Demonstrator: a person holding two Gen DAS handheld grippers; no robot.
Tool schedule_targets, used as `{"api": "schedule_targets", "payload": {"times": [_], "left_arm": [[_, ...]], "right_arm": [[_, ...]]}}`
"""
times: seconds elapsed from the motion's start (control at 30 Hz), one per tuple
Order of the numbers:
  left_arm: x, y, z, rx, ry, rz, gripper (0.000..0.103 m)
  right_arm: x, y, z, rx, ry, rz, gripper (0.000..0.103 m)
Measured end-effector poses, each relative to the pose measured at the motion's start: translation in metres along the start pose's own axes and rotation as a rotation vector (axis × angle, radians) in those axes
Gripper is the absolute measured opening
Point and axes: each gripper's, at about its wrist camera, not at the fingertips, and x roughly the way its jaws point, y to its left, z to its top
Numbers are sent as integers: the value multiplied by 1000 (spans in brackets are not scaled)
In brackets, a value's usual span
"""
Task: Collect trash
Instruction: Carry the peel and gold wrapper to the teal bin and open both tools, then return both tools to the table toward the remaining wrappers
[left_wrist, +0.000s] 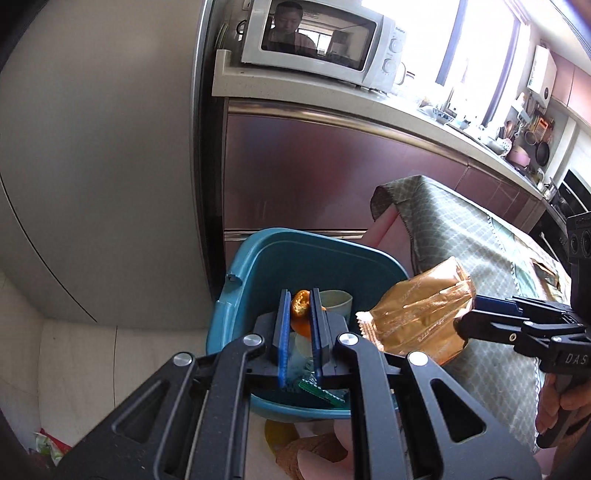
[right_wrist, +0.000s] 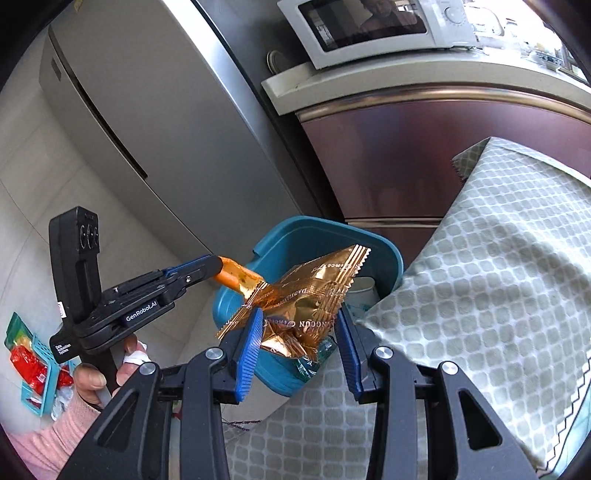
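Observation:
A teal bin (left_wrist: 295, 236) (right_wrist: 314, 223) stands on the floor beside the cloth-covered table. My left gripper (left_wrist: 300, 295) (right_wrist: 216, 267) hangs over the bin, shut on a small orange-gold wrapper (left_wrist: 300, 304) (right_wrist: 238, 277). My right gripper (right_wrist: 300, 312) (left_wrist: 467, 314) comes in from the table side at the bin's rim, its blue pads (right_wrist: 253, 343) pressed on a crumpled gold foil bag (right_wrist: 310, 291) (left_wrist: 417, 314). Inside the bin lie a white cup (left_wrist: 334, 299) and a green wrapper (left_wrist: 321, 391).
A grey fridge (left_wrist: 92, 166) stands left of the bin, with a maroon cabinet (left_wrist: 314, 166) and a microwave (left_wrist: 314, 37) behind it. The green-checked tablecloth (right_wrist: 498, 258) hangs on the right. A teal basket with red packets (right_wrist: 33, 365) lies on the floor.

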Motion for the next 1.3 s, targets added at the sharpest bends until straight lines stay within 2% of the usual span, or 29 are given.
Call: {"api": "schedule_targets", "payload": {"times": [0.27, 0.43, 0.57, 0.83, 1.0, 1.13, 1.2, 1.3], "left_arm": [[33, 0, -3, -14, 43, 28, 11], [54, 1, -8, -29, 92, 26, 13], [59, -3, -12, -27, 92, 27, 13], [43, -15, -16, -6, 56, -12, 20], [23, -33, -16, 22, 16, -66, 31], [6, -55, -16, 64, -16, -126, 34], [-1, -69, -17, 87, -32, -153, 41], [-9, -94, -18, 127, -45, -196, 46]], "right_arm": [[22, 0, -3, -5, 57, -30, 40], [25, -1, -2, -10, 57, -42, 41], [24, -4, -2, -7, 49, -41, 41], [4, -8, -12, -7, 22, -28, 43], [-20, -14, -25, 9, -14, -10, 44], [-42, -22, -36, 33, -53, 3, 44], [-57, -27, -43, 44, -77, 1, 44], [-82, -37, -53, 64, -119, -16, 45]]}}
